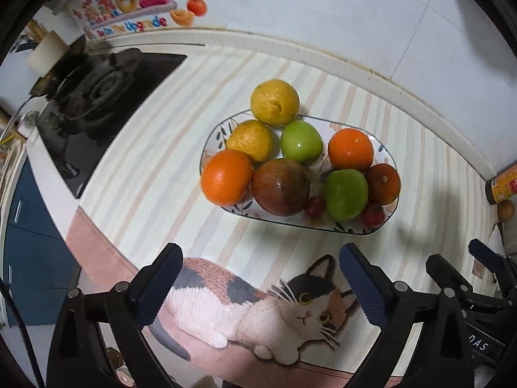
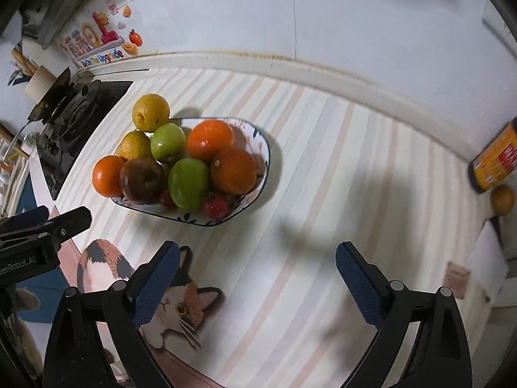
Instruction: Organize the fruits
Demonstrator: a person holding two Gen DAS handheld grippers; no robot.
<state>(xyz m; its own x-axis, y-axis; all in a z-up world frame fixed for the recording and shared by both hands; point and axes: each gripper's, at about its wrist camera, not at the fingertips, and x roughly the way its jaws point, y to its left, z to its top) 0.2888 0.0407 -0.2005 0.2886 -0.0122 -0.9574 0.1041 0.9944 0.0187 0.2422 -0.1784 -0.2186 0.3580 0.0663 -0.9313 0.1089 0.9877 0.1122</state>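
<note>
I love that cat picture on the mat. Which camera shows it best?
The left wrist view: the whole cat picture, face and body, lies between the open left gripper. The right wrist view shows it partly hidden behind a finger.

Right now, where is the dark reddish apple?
The dark reddish apple sits at the plate's near edge, between an orange and a green apple.

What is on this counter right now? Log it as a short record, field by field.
surface: striped mat with a cat picture
dish: patterned plate on the mat
fruit: two lemons, two green apples, three oranges, one dark red apple, small red fruits
lemon: at the plate's far rim
left gripper: open, empty
right gripper: open, empty
at right edge: bottle by the wall
</note>
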